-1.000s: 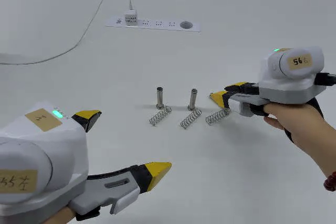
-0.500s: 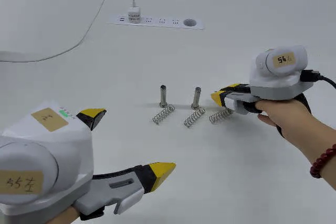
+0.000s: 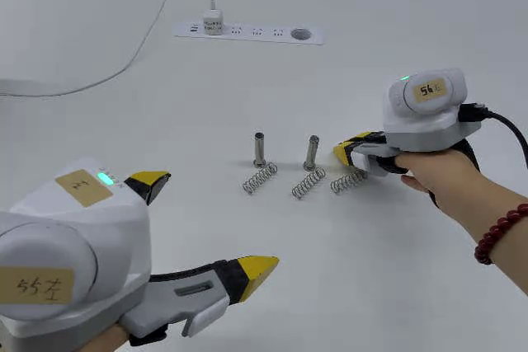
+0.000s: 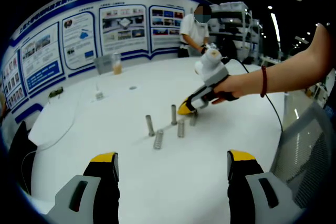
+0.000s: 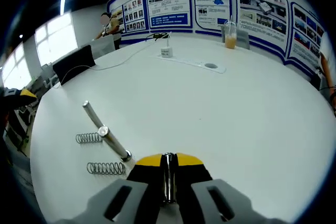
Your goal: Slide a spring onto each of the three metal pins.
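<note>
Right gripper view: your right gripper (image 5: 167, 162), jaws closed on one pin (image 5: 167, 182), low over the table (image 5: 252, 108). Head view: two pins (image 3: 259, 147) upright, three springs (image 3: 308, 183) lying just before them, none threaded. Left gripper (image 3: 206, 222): jaws wide, empty, well apart. Step, likely: first spring pending. Next: pick up a spring and align it with a pin's top.
</note>
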A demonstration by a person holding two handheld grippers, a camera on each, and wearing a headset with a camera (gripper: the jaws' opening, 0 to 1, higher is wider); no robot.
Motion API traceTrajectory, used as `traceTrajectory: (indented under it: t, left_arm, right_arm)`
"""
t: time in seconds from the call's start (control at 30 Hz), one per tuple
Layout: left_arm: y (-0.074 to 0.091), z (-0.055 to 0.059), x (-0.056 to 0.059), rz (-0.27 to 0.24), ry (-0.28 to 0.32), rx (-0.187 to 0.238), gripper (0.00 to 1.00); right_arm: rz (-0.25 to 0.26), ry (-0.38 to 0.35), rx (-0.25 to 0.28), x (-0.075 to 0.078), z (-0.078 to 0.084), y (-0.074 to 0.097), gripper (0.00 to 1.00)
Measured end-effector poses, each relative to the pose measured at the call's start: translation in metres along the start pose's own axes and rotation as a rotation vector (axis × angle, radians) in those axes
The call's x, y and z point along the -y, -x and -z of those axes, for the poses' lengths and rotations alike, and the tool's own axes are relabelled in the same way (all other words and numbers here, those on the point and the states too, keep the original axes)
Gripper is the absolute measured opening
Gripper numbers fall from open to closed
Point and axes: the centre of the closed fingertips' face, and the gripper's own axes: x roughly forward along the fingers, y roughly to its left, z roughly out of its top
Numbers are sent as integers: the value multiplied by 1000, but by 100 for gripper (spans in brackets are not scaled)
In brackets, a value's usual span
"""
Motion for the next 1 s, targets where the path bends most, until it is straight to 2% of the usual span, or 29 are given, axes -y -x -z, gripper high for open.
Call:
traceTrajectory:
  t: [0.17,0.27,0.33,0.47,0.6,1.0]
  left_arm:
    - [0,0,0,-2,1,0,87]
    - [0,0,0,-4,0,0,87]
    - [1,0,-1,-6,3,5,87]
    - [1,-1,-1,-8,3,9,87]
    - [1,-2,0,-6,0,11,87]
    - [2,-6,3,-3,-8,20,87]
  right_arm:
    - [-6,-9,-2,1,0,0,9]
    - [-7,-45,-3,2,0,2,9]
    - [6,-15,-3,3,-1,4,9]
    - [8,-36,19,6,-7,9,9]
    - [17,-20,29,8,-10,12,9]
    - [30,-42,66,12,-20,29,9]
